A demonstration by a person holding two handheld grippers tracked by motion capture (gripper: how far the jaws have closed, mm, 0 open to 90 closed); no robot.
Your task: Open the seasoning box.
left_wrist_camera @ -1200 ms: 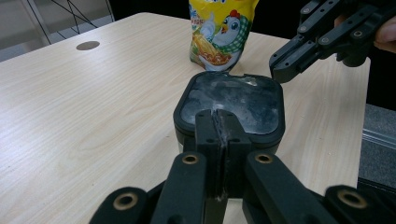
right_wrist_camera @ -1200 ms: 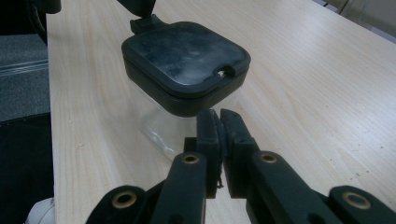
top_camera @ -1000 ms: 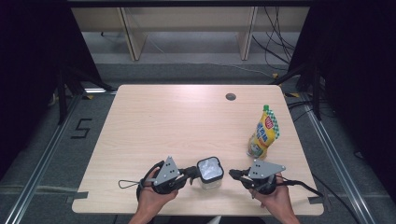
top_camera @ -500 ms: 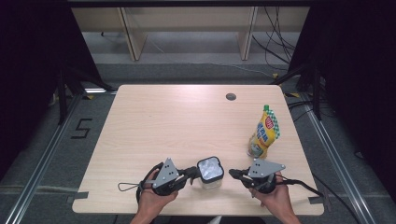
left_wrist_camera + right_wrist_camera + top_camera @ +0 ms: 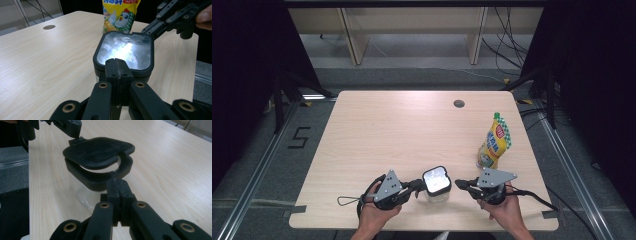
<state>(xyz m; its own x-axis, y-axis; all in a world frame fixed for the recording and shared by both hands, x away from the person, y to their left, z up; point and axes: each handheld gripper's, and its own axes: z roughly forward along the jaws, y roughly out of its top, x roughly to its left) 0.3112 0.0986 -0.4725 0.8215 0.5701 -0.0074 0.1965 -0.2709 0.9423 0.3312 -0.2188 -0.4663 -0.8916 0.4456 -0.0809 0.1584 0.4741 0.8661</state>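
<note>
Container: a clear box (image 5: 436,189) with a black rim stands near the table's front edge, between the two grippers; its lid (image 5: 436,179) has a black frame around a see-through, glare-lit panel.
Lid: in the right gripper view the lid (image 5: 98,152) sits tilted, its near edge raised off the black rim (image 5: 97,178) beneath, with a gap between them.
Left gripper: the left gripper (image 5: 418,186) lies level and points toward the box from its left; in the left gripper view its jaws are pressed together, their tips (image 5: 117,65) at the near edge of the lid (image 5: 124,51). Whether they pinch the rim cannot be told.
Right gripper: the right gripper (image 5: 460,185) points toward the box from its right, just beside it; in the right gripper view its jaws are closed flat against each other, their tips (image 5: 117,182) right at the black rim. No grip on it can be made out.
Hands: a hand (image 5: 374,215) holds the left gripper and another hand (image 5: 507,212) holds the right, both at the table's front edge.
Bag: a yellow snack bag (image 5: 495,141) stands upright toward the right edge, beyond the right gripper and apart from the box.
Table: a light wooden table (image 5: 402,130) with a small round hole (image 5: 458,103) near its far edge.
</note>
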